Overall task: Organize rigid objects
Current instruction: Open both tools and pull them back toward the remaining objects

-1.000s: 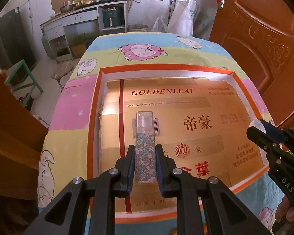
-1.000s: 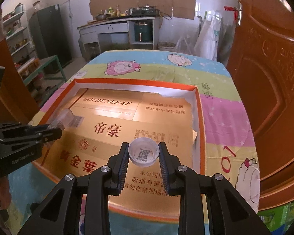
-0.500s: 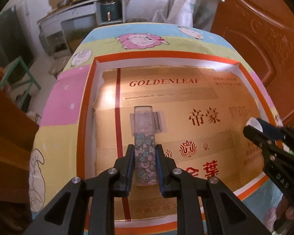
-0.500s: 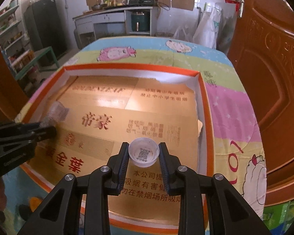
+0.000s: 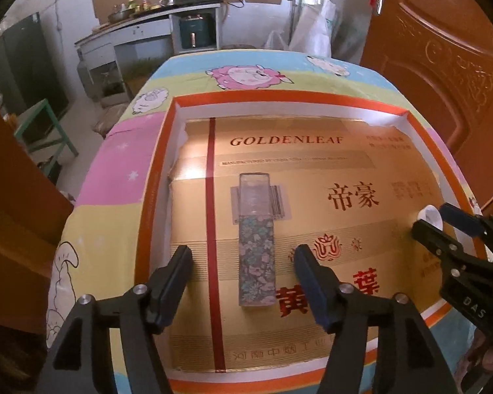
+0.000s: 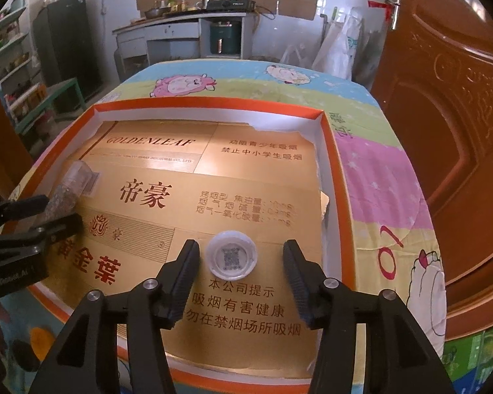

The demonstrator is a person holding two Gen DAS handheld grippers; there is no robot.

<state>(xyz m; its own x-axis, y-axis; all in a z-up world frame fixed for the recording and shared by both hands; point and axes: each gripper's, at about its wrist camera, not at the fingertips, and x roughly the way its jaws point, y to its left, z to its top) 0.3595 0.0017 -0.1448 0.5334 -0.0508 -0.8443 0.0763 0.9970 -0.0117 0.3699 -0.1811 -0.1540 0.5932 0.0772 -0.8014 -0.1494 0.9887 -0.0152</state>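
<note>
A slim floral-patterned bottle with a clear cap (image 5: 255, 239) lies flat on the gold cardboard lining of an orange-rimmed tray (image 5: 154, 177). My left gripper (image 5: 243, 262) is opening, its jaws spread wide on either side of the bottle without touching it. In the right wrist view, a small white round cap with a QR code inside (image 6: 230, 258) rests on the cardboard. My right gripper (image 6: 240, 257) is opening too, the cap lying loose between its jaws, close to the left pad. The bottle (image 6: 69, 190) and left gripper (image 6: 39, 216) show at the left there.
The tray (image 6: 333, 170) sits on a table with a pastel cartoon-sheep cloth (image 6: 378, 170). A brown carved door (image 6: 450, 124) stands close on the right. A kitchen counter (image 5: 148, 29) and a green stool (image 5: 46, 131) lie beyond the table's far and left edges.
Both grippers went from shut to open: the left let go of the floral bottle, the right let go of the white cap. Both objects now lie on the cardboard.
</note>
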